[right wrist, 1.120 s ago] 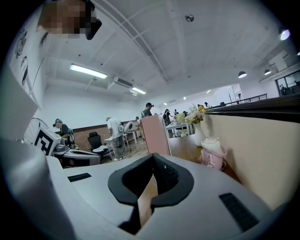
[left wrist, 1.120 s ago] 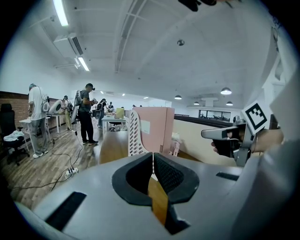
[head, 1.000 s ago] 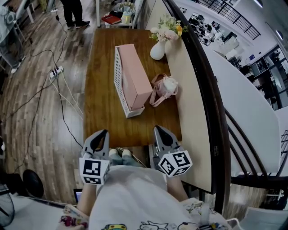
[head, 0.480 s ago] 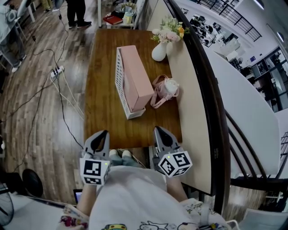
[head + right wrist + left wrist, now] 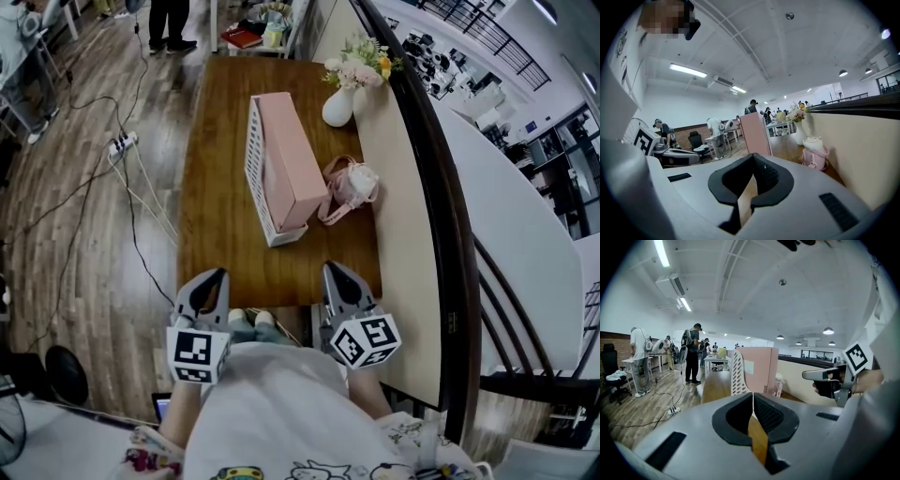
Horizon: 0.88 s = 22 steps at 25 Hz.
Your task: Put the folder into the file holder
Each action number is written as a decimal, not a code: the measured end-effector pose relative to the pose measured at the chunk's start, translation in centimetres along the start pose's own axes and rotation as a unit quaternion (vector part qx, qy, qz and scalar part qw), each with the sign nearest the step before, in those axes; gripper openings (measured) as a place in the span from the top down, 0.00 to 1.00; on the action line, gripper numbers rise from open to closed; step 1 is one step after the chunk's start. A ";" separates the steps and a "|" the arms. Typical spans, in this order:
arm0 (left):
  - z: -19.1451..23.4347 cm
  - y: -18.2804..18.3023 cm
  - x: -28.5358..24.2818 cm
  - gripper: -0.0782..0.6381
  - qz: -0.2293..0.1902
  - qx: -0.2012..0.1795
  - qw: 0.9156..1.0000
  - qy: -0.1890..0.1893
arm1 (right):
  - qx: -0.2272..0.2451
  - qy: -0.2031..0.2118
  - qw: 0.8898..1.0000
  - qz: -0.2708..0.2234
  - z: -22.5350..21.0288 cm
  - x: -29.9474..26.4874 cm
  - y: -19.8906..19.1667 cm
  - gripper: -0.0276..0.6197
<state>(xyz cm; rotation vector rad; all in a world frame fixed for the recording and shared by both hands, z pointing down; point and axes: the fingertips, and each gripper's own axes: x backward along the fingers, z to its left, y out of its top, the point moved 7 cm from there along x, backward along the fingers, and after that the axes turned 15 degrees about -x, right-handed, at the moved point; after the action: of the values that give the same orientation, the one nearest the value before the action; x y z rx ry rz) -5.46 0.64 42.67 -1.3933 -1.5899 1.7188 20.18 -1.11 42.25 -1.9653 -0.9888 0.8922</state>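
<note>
A pink folder (image 5: pixel 291 159) stands upright inside the white slatted file holder (image 5: pixel 255 159) in the middle of the brown table (image 5: pixel 217 225). From the left gripper view the holder (image 5: pixel 736 373) and folder (image 5: pixel 758 367) stand ahead across the table. My left gripper (image 5: pixel 212 279) and right gripper (image 5: pixel 333 273) hover side by side at the table's near edge, well short of the holder. Both are shut with nothing between the jaws, as the left gripper (image 5: pixel 753 400) and right gripper (image 5: pixel 752 165) views show close up. The folder (image 5: pixel 754 133) also rises ahead in the right gripper view.
A small pink bag (image 5: pixel 350 187) lies right of the holder. At the table's far right corner stands a white vase of flowers (image 5: pixel 341 101). A beige ledge (image 5: pixel 403 225) and dark railing run along the right. Cables and a power strip (image 5: pixel 122 143) lie on the floor at left.
The head view has shifted a little, so the table sits lower in the picture. Both grippers have stayed where they were, shut.
</note>
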 end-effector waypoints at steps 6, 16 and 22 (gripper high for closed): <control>0.6 -0.1 0.0 0.88 -0.005 0.002 1.000 -0.001 | 0.012 -0.002 1.000 0.009 0.3 -0.5 0.0 0.96; 1.6 0.0 -0.3 0.88 -0.007 0.000 1.000 0.008 | 0.014 -0.014 1.000 0.001 0.2 -0.8 0.2 0.96; 1.8 0.5 -0.7 0.88 -0.013 0.002 1.000 0.011 | 0.014 -0.019 1.000 -0.001 0.2 -0.6 0.3 0.96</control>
<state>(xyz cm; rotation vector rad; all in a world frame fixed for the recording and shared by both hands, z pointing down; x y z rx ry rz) -6.54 -0.92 42.21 -1.3796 -1.5843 1.6854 19.87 -1.72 42.03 -1.9287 -0.9950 0.9409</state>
